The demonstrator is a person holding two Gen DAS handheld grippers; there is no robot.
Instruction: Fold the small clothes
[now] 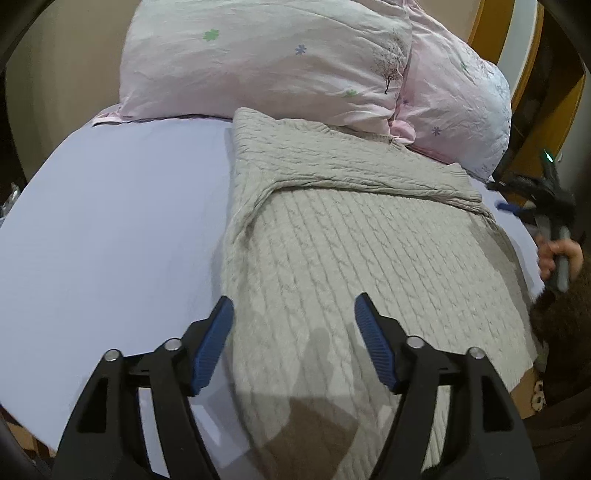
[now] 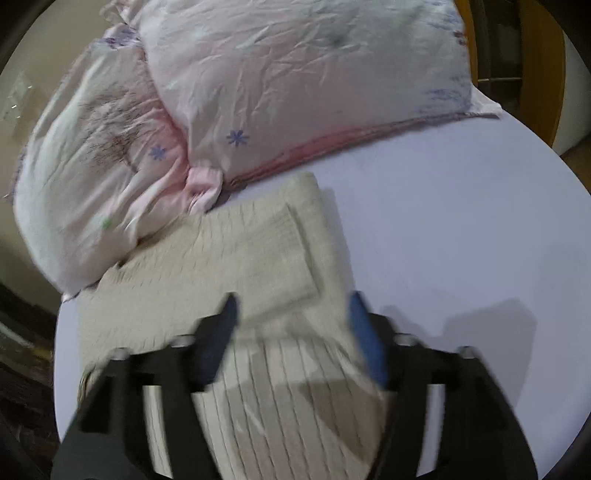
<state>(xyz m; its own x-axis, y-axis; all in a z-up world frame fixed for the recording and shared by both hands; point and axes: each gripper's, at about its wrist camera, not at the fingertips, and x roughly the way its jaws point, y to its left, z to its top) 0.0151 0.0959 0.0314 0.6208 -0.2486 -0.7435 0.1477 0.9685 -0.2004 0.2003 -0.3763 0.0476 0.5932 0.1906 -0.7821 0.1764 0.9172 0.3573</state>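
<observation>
A grey cable-knit sweater (image 1: 351,251) lies flat on a lavender bed sheet (image 1: 110,221), one sleeve folded across its upper part. My left gripper (image 1: 293,317) is open and empty, hovering over the sweater's near left edge. In the left wrist view the right gripper (image 1: 532,199) shows at the far right, held in a hand beside the sweater. In the blurred right wrist view my right gripper (image 2: 291,321) is open and empty above the sweater (image 2: 236,266), its folded sleeve ahead of the fingers.
Two pink flowered pillows (image 1: 266,62) (image 1: 458,110) lie at the head of the bed, touching the sweater's top; they also show in the right wrist view (image 2: 295,81). A wooden frame (image 1: 491,26) stands behind. The sheet (image 2: 461,221) extends right of the sweater.
</observation>
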